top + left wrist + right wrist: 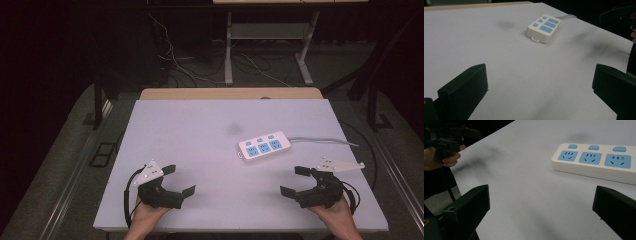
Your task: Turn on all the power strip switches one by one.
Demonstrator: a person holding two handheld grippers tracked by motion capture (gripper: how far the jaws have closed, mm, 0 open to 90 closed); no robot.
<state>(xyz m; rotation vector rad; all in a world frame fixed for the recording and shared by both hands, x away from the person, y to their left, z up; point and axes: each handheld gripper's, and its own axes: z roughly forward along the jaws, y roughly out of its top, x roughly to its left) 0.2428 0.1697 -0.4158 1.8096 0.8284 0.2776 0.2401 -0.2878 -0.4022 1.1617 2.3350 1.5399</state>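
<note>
Both claws sit low at the near edge of the worktop (190,125), left claw (176,179) and right claw (296,181) alike spread wide with nothing between the jaws — this looks like the opening stance, before any reach. The power strip (264,145) lies right of centre, nearer the right claw, flat, sockets and switches up, its grey cord (325,140) trailing off the right edge. In the right gripper view the strip (596,162) is just ahead and a little to the right; in the left gripper view it (544,28) sits farther off. Next move, I'd judge — the right claw goes forward and straddles the strip's narrow width. Nothing blocks the path; only a faint dark smudge (233,128) marks the surface behind it. The cord may drag if the strip is lifted.
</note>
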